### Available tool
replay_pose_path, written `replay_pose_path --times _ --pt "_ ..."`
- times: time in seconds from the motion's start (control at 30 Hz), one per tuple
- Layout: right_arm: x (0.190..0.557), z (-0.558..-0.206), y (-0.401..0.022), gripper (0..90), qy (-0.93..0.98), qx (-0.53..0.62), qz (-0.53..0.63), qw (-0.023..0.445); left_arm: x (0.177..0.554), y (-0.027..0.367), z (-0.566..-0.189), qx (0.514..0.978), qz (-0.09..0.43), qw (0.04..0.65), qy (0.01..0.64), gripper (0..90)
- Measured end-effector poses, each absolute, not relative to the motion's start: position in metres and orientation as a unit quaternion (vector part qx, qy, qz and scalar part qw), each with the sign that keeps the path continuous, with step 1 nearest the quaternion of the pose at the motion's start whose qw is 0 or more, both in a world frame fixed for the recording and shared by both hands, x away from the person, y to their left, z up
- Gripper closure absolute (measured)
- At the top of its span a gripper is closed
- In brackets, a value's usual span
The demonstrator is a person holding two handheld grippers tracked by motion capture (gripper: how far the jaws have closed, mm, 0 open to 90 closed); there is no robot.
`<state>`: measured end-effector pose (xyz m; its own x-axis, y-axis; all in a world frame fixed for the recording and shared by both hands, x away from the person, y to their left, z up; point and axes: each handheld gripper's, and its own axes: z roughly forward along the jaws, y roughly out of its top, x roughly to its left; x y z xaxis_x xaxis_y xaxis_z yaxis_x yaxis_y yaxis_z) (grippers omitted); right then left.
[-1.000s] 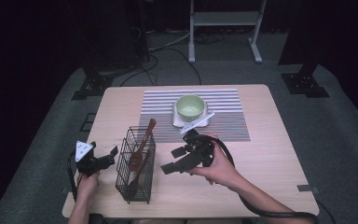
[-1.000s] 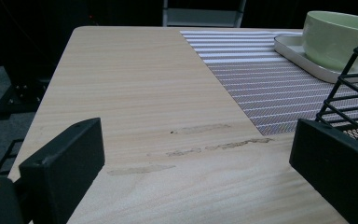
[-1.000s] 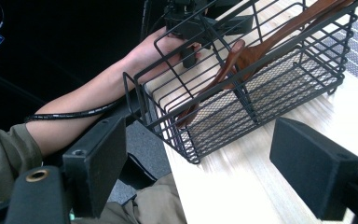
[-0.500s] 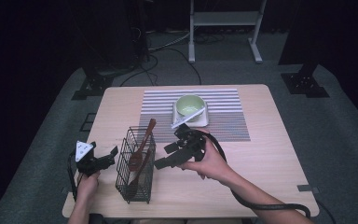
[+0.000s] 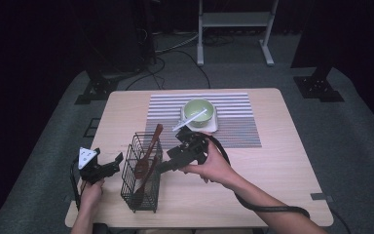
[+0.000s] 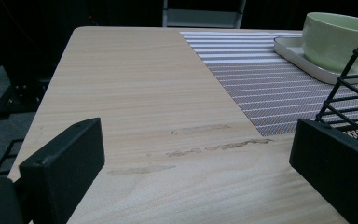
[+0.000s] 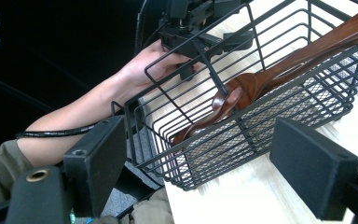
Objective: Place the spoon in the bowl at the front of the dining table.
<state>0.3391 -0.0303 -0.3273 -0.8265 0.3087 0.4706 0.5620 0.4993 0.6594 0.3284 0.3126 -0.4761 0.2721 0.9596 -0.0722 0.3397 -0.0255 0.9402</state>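
Nearest the person, a black wire basket (image 5: 141, 173) stands on the tabletop (image 5: 282, 161) toward its front left, and in it lean two dark wooden spoons (image 5: 147, 156), bowls down and handles rising past the far rim; in the right gripper view the spoons (image 7: 256, 84) lie together against the basket's mesh side (image 7: 261, 116). The left hand-held gripper (image 5: 108, 165) sits just left of the basket, its jaws apart with bare wood between them in its own view, the right jaw close by the wire wall (image 6: 354, 84). The right hand-held gripper (image 5: 165, 166) comes at the basket from the other side, jaws spread wide and holding nothing, with the basket's near corner between them in its own view; whether a tip touches the wire is hard to tell from above. The left hand (image 7: 154, 60) shows beyond the basket there. Farther back lies a grey striped mat (image 5: 233, 122), and on it a white square tray (image 5: 213, 124) carrying a pale green bowl (image 5: 198, 112). A white utensil (image 5: 190, 120), perhaps a spoon, rests in the bowl with its handle slanting out over the near left rim.
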Motion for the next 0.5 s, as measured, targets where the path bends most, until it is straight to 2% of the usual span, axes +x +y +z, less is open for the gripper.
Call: replay_pose_path --times 0.13,0.5 --pt "0.341 -0.328 -0.028 20.2 -0.853 -0.255 -0.429 0.152 0.329 0.313 -0.476 0.639 0.324 0.478 0.509 2.3" --pt "0.339 -0.329 -0.017 21.1 -0.857 -0.25 -0.423 0.153 0.328 0.313 -0.476 0.639 0.324 0.478 0.508 2.2"
